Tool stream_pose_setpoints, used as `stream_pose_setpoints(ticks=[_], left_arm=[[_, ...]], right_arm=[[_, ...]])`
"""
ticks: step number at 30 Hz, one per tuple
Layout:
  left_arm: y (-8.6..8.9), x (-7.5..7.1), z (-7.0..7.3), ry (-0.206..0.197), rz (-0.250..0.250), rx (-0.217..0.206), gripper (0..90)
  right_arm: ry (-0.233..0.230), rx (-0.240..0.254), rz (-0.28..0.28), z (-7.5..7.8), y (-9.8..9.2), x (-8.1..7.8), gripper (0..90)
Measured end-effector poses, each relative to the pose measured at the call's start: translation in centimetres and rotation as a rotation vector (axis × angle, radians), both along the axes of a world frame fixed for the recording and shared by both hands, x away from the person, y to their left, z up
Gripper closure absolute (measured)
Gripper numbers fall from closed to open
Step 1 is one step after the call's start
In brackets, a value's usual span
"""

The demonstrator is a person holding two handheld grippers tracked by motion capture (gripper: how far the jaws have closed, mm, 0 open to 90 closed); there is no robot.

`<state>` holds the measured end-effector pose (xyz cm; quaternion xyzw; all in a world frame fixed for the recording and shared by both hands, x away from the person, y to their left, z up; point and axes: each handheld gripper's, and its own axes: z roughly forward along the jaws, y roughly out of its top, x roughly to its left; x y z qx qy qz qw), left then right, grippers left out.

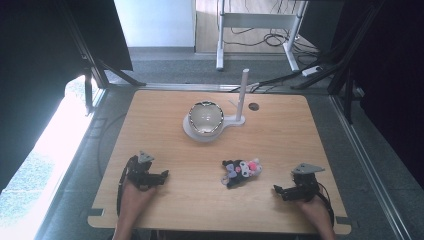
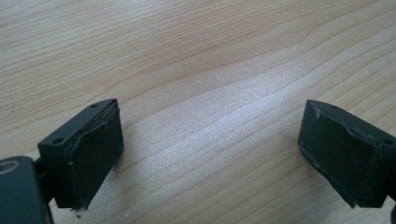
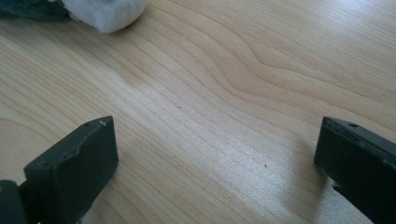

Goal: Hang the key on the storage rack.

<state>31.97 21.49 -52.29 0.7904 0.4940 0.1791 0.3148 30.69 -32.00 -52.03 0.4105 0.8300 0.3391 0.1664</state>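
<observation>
Resting low on the wooden table [image 1: 165, 132], the left gripper [image 1: 162, 176] and right gripper [image 1: 278, 190] both stand spread, holding nothing; a small plush toy [image 1: 241, 171] lies between them, nearer the right one.

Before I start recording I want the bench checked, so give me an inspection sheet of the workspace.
Surface: wooden table, bare grain between things, a dark round hole near the far edge.
Job's things: shiny bowl on a white base with an upright white post; small plush toy lying near the front right.
Clutter: nothing seen.
Grippers: left gripper open over bare wood; right gripper open, the plush at the top edge of its view.
Cables: one trailing from each gripper; loose cables on the floor behind.
Surroundings: dark curtains, white desk frame beyond.
</observation>
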Motion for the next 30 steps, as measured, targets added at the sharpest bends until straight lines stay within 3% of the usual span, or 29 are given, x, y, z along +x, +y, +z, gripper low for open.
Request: stream_pose_setpoints(ticks=[25,30], left_arm=[[0.0,0.0,0.01,0.0,0.0,0.0,6.6],[-0.01,0.0,0.01,0.0,0.0,0.0,6.6]], right_arm=[[0.0,0.003,-0.002,0.02,-0.03,-0.09,0.0],[0.017,-0.016,0.027,0.29,0.02,-0.01,0.0]])
